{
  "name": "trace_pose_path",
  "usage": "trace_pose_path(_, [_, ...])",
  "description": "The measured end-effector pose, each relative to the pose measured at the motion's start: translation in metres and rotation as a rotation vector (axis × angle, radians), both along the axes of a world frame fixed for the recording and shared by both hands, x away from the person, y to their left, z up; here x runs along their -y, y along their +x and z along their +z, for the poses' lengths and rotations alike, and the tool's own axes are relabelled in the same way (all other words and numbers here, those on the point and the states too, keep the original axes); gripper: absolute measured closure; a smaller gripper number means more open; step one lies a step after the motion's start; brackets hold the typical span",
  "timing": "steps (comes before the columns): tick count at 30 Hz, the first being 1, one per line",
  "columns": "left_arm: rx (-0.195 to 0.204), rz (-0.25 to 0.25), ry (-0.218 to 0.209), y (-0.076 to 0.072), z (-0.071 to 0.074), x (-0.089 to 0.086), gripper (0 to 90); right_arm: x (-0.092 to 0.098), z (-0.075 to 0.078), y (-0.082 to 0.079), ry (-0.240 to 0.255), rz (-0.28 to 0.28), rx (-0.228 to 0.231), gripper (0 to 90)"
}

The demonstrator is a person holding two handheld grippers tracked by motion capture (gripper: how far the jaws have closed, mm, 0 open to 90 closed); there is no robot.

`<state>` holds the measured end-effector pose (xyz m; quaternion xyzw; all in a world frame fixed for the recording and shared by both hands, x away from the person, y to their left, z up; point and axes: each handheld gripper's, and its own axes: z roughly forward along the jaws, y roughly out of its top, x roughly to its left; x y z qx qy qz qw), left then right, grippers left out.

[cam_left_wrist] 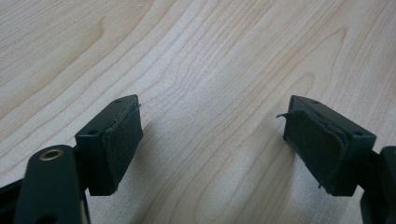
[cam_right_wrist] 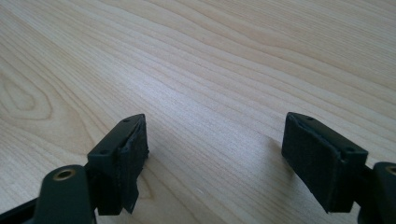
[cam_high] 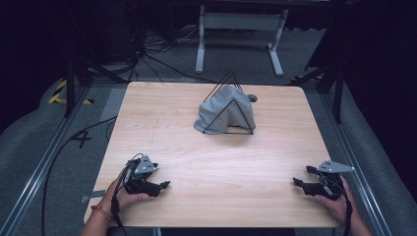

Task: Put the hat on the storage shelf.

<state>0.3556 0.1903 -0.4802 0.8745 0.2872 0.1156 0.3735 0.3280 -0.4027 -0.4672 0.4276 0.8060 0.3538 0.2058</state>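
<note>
A grey cloth (cam_high: 223, 110) lies draped over a black wire pyramid frame (cam_high: 230, 77) at the far middle of the wooden table (cam_high: 162, 113). My left gripper (cam_high: 166, 185) rests near the front left edge, held in a hand, its jaws wide apart over bare wood. In the left gripper view the left gripper (cam_left_wrist: 212, 140) has nothing between its pads (cam_left_wrist: 122, 137). My right gripper (cam_high: 296, 182) rests near the front right edge, pointing left. The right gripper view has the right gripper (cam_right_wrist: 215, 158) open too, with bare wood between its pads (cam_right_wrist: 312, 156).
The table stands on grey carpet, with metal rails (cam_high: 44, 162) along both sides. Black cables (cam_high: 147, 59) and a white table base (cam_high: 238, 22) lie beyond the far edge. Bare wood spreads between the grippers and the cloth.
</note>
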Motion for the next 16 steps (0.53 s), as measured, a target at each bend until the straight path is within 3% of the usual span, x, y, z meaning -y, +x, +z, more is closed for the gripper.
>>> trace_pose_path(16, [-0.001,0.015,0.001,0.0003,-0.0004,0.0008,17.5,-0.0002,0.0000,0.0000,0.000,-0.003,0.000,22.7])
